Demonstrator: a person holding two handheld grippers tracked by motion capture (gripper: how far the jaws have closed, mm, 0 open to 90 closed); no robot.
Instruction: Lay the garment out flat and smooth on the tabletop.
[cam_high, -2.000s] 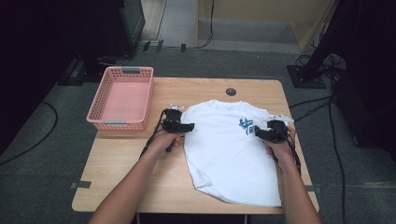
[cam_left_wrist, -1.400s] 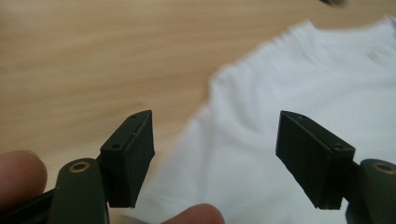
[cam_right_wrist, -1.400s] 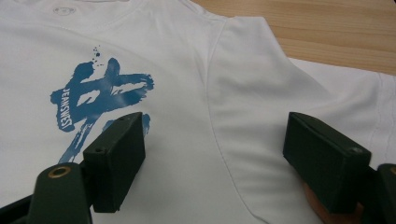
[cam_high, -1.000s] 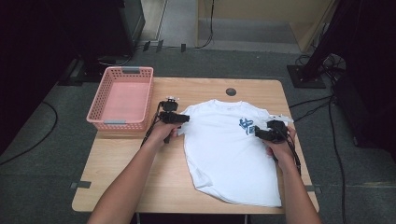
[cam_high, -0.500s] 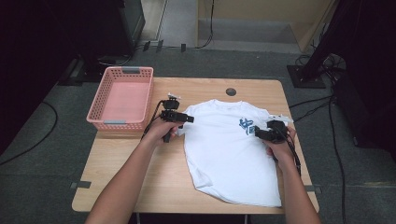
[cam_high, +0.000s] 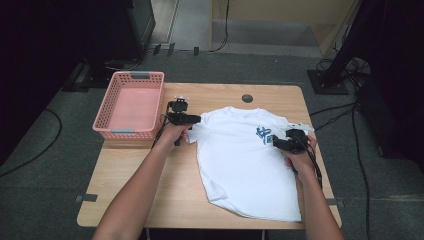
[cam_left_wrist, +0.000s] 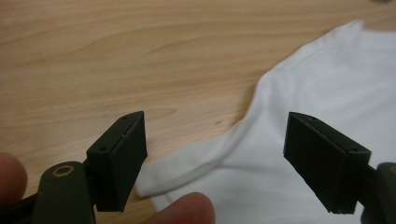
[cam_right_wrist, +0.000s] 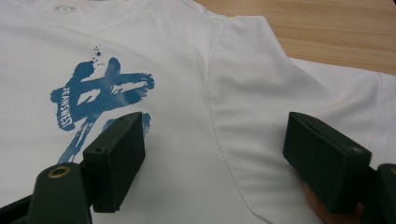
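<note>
One white cotton T-shirt lies flat on the light wooden table, right of one pink plastic lattice basket. The right gripper view reveals its blue brushstroke print. The left gripper, at the shirt's sleeve, has just been opening, nothing clamped. The right gripper hovers wide over the shirt, empty.

A light wooden table stands on grey carpet. Dark furniture occupies ten o'clock; at two o'clock, a black stand base with trailing cables
</note>
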